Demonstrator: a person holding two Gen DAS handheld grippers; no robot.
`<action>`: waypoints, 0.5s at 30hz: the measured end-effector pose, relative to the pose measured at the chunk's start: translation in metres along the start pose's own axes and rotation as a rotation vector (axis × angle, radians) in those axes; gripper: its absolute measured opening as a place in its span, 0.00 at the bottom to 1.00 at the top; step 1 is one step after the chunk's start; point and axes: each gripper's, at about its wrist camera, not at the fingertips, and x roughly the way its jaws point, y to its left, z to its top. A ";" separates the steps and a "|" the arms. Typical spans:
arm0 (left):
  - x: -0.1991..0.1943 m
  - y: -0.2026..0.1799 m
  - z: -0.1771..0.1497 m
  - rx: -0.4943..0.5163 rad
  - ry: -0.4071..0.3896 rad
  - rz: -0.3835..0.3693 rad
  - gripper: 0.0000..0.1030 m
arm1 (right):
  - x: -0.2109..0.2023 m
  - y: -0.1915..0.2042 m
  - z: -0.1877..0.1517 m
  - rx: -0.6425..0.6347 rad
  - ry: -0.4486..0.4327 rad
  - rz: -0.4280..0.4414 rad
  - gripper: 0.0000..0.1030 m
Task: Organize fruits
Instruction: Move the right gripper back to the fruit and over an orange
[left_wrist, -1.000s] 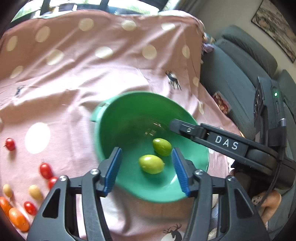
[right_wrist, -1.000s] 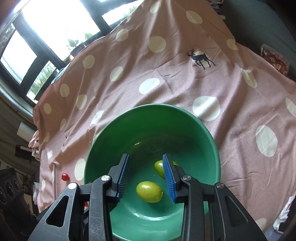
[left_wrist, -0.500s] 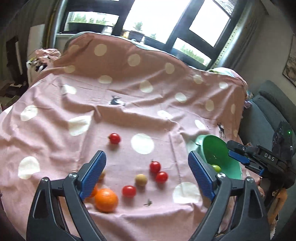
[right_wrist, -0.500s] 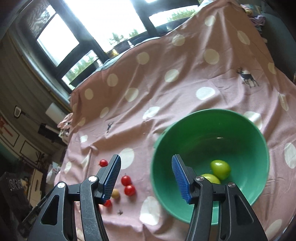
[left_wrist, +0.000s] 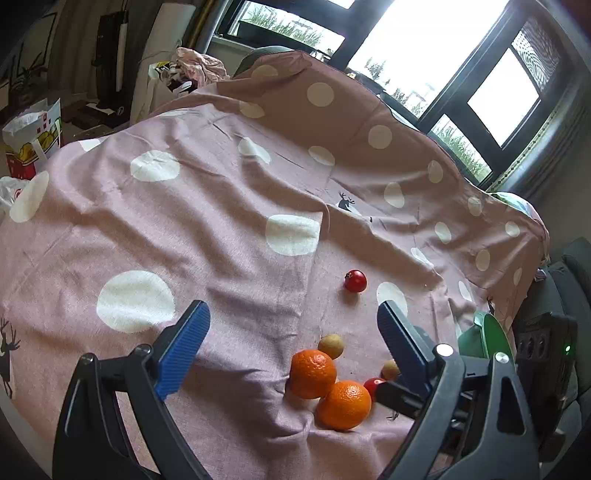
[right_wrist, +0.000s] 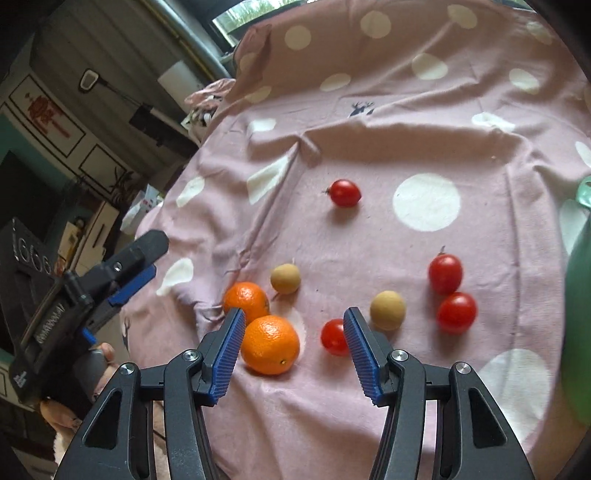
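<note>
We've got both tools over the loose fruit on the pink polka-dot cloth (right_wrist: 424, 122) covering the worktop. The left tool (left_wrist: 291, 343) has just been spreading and now stands wide apart with nothing between its blue pads. The right tool (right_wrist: 293, 349) has opened up too, about halfway, also empty, though the nearer round orange mandarin (right_wrist: 269, 344) sits right by its left pad.

In the right wrist view, the second mandarin (right_wrist: 246, 301) touches the first at about 10 o'clock from it. A small red cherry tomato (right_wrist: 333, 337) lies just inside the right pad, a tan round fruit (right_wrist: 388, 309) at 2 o'clock from that, another tan one (right_wrist: 285, 278) further up, two more tomatoes (right_wrist: 445, 273) touching at 3 o'clock, and a lone tomato (right_wrist: 344, 192) up at 12.

What could go wrong, we reckon: the mandarins sit touching, so closing on one may nudge the other and send it rolling over the rumpled cloth. The tomato by the right pad could get squashed or flicked if the tool comes down off-centre. Both tools head for the same cluster, so they could bump.

The green plastic bowl (left_wrist: 491, 339) is mostly cut off at the 3 o'clock edge, so we can't tell what's inside.
</note>
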 end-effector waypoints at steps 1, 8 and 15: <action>0.001 0.002 0.000 -0.011 0.005 0.000 0.89 | 0.008 0.005 -0.003 -0.015 0.018 0.004 0.52; 0.001 0.002 -0.001 -0.010 0.014 -0.020 0.89 | 0.037 0.014 -0.015 -0.026 0.092 0.032 0.47; 0.009 -0.003 -0.005 0.015 0.037 -0.010 0.89 | 0.038 0.010 -0.020 -0.012 0.087 0.052 0.46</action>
